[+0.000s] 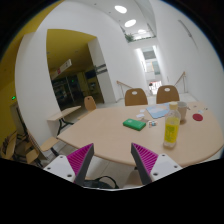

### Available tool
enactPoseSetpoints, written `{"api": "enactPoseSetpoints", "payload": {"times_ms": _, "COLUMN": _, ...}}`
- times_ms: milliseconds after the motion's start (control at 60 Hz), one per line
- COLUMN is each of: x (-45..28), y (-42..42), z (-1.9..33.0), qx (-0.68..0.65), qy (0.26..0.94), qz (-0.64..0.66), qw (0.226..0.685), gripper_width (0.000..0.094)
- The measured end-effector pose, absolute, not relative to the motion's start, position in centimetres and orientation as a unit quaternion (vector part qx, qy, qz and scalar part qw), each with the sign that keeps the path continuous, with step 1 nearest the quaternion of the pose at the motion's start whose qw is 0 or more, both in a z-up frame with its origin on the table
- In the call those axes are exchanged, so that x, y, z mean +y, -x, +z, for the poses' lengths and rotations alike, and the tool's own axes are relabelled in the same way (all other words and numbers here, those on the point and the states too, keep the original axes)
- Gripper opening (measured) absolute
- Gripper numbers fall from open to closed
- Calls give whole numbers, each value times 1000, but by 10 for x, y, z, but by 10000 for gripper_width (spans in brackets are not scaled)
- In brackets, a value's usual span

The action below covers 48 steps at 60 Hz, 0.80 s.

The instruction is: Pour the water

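A clear bottle point(172, 129) with yellowish liquid and a pale cap stands upright on the round wooden table point(110, 135), beyond my right finger. A small clear cup point(182, 112) with a red lid stands just behind the bottle. My gripper point(112, 160) is open and empty, well short of the bottle and near the table's front edge. Both magenta pads point(146, 157) are spread wide apart with nothing between them.
A green flat object point(134, 124), a pale blue sheet point(158, 113) and a small red disc point(198, 117) lie on the table. Two wooden chairs point(136, 97) stand at the far side. A yellow wall and shelves are to the left.
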<state>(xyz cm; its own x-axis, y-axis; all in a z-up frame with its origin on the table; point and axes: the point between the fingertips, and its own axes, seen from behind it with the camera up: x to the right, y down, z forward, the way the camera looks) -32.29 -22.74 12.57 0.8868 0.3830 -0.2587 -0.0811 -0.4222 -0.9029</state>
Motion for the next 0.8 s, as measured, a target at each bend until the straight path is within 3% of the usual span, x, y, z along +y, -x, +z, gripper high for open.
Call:
{"api": "enactPoseSetpoints", "payload": {"times_ms": 400, "x": -191, "y": 219, "z": 113, "qx": -65, "qy": 817, "qz": 109, "qw": 562, "gripper_width": 809}}
{"api": "enactPoseSetpoints", "payload": {"times_ms": 800, "x": -44, "y": 142, "z": 60, "qx": -45, "qy": 806, "qz": 6, "qw": 590, "gripper_width": 804}}
